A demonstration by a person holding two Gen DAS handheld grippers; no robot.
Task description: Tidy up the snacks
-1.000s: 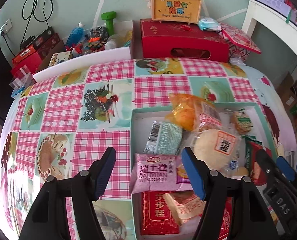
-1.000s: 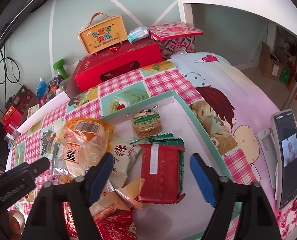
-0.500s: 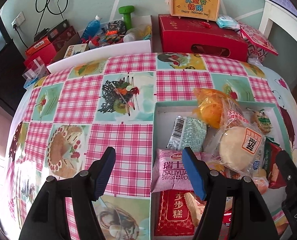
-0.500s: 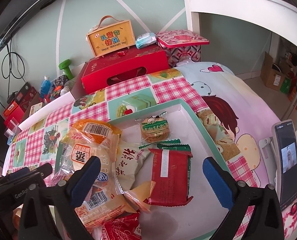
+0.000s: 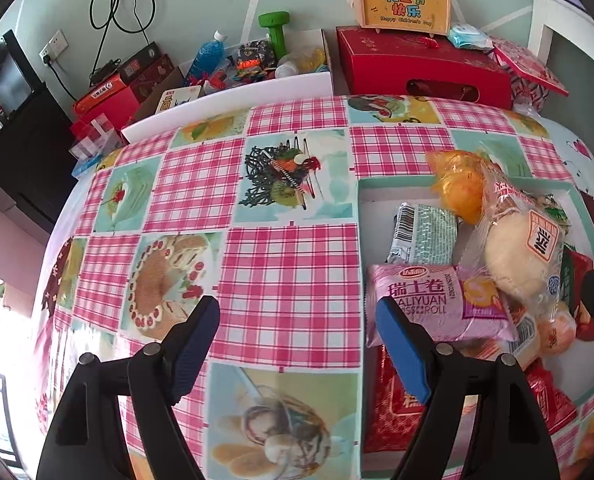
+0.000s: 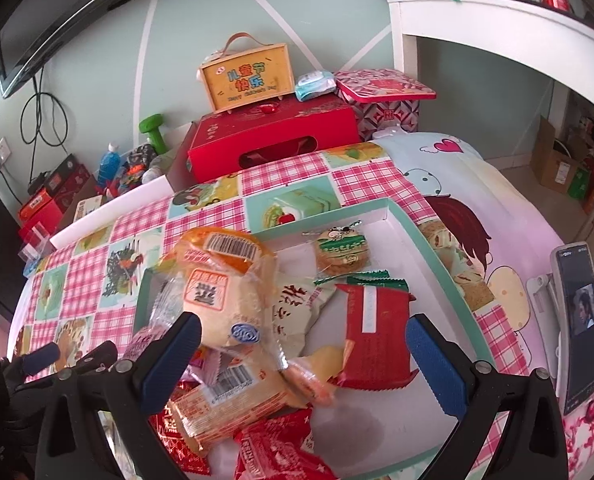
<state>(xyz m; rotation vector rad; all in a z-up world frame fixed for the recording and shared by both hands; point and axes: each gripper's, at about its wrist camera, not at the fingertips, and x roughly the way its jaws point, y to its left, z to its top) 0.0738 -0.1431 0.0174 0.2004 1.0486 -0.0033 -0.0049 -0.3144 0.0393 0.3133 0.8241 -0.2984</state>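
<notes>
A teal-rimmed white tray on the checked tablecloth holds several snack packs. A pink Swiss roll pack, a green wafer pack and a bagged bun lie in it. My left gripper is open and empty above the cloth, just left of the tray. My right gripper is open and empty over the tray, above a red pack, with the bun at its left finger.
A red gift box with an orange case on top stands at the table's far edge. A white bin of bottles and toys stands far left. A phone on a stand is at the right.
My left gripper has moved left off the tray, over the cloth. My right gripper has pulled back and up, and its jaws stand wider.
</notes>
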